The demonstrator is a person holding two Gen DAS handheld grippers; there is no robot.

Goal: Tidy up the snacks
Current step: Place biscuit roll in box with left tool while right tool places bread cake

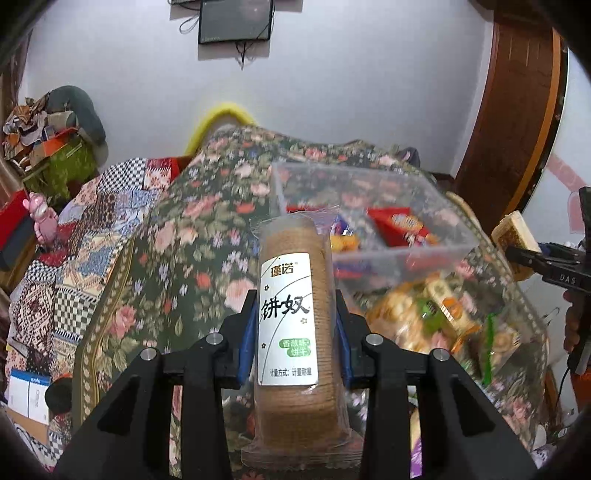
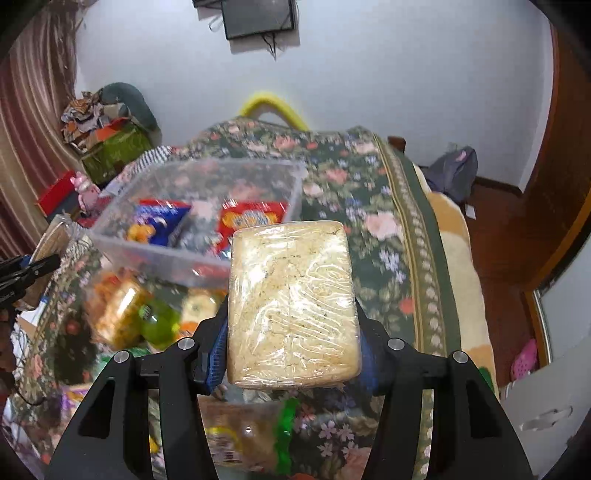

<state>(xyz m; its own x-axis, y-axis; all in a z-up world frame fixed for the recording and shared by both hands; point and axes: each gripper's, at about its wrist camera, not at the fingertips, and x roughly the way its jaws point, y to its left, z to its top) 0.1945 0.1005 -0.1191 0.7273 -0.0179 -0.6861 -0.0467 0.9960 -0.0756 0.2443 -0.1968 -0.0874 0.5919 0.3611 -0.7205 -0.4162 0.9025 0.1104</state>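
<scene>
My left gripper is shut on a clear-wrapped roll of round brown biscuits with a white label, held above the floral cloth. My right gripper is shut on a flat beige slab wrapped in cling film; it also shows at the right edge of the left wrist view. A clear plastic bin holds red and blue snack packets and stands ahead of both grippers. Loose snack packs lie on the cloth in front of the bin.
The flowered green cloth covers a table. A patchwork cover, boxes and a pink toy lie to the left. A brown wooden door stands at the right. A dark screen hangs on the wall.
</scene>
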